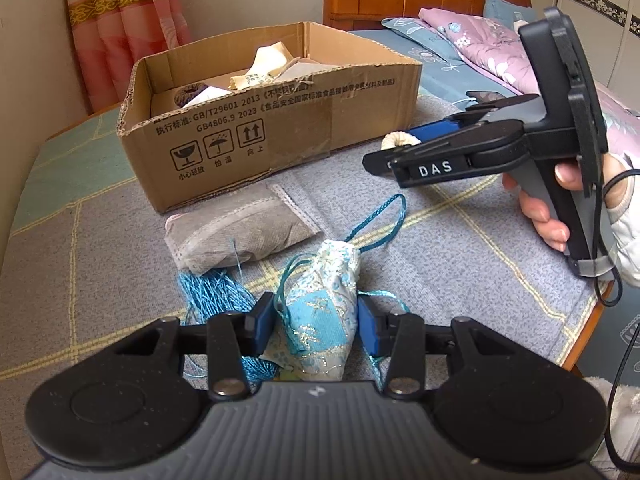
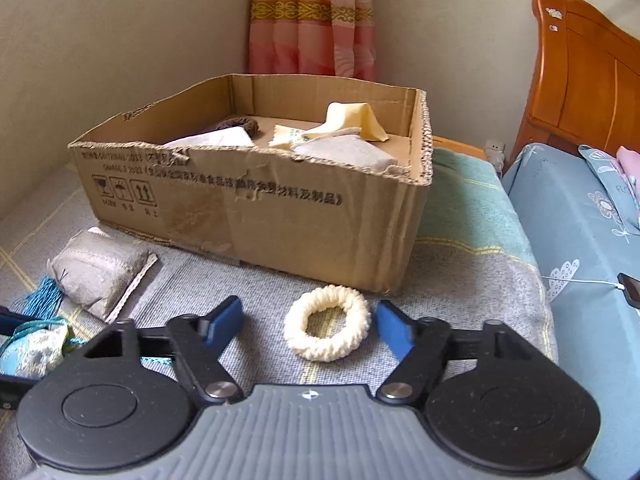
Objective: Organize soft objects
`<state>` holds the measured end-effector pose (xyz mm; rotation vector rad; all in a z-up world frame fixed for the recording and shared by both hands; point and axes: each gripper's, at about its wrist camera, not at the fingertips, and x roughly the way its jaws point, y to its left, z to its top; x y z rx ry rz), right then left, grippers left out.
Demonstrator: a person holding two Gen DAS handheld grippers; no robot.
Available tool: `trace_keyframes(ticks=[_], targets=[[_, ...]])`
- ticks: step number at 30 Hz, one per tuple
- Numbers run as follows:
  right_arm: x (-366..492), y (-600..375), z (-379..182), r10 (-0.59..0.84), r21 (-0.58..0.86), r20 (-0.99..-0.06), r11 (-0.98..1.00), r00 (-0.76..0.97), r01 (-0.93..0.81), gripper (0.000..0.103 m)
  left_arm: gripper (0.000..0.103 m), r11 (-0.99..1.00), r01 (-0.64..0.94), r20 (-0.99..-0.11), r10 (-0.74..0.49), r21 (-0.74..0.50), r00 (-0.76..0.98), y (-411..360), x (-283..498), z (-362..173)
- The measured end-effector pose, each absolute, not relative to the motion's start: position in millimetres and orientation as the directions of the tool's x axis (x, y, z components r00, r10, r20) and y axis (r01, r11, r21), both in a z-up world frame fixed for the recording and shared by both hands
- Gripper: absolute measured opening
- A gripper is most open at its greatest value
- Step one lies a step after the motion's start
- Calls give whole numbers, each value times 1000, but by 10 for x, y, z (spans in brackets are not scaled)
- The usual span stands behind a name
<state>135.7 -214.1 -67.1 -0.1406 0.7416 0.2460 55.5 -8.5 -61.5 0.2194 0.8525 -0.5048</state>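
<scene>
Right now the cardboard box (image 2: 256, 208) is the anchor, standing open-topped on a grey checked blanket (image 1: 460, 248). Just off its front left corner lies a grey fabric pouch (image 2: 98, 276), flat on the blanket and close to the box wall without touching it. Nearer than that pouch, further out from the box's front, the left gripper (image 1: 316, 326) has its blue pads pressed against both sides of a pale blue embroidered sachet (image 1: 320, 312); the sachet's turquoise cord (image 1: 376, 220) loops out toward the box, and its tassel (image 1: 212, 292) spreads between the gripper and the grey pouch. Inside the box sit a dark knitted ring (image 1: 190, 94) at the left end, a whitish pouch (image 2: 224, 138), a cream cloth (image 2: 352, 120) and another grey pouch (image 2: 348, 156) toward the right. Before the box's front right corner a cream knitted ring (image 2: 328, 330) lies flat on the blanket, near the wall but apart from it. The right gripper (image 2: 308, 326) straddles this ring with its jaws parted; the right pad sits just beside the ring's edge, the left pad well clear, so nothing is clamped. A hand (image 1: 548, 208) holds that gripper's handle, seen from the left wrist view
</scene>
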Motion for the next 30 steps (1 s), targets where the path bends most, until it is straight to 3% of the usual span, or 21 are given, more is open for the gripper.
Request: trace_keyframes(ticks=[10,23,30], targets=[[1289,-2141,-657,137,-59,-674,969,726,-238,36,46,857,514,-759,-348,-20,551,-94,555,-620],[1055,-2187,-418,153,-59,-645,967,749,-249,34,40,831,556,-760,-370,-15,534,-94,517,-507],[918,-2234,-273,159,-74,-628,962,762,-261,34,42,779,626,-775,-373,36,510,-167,485,-529]])
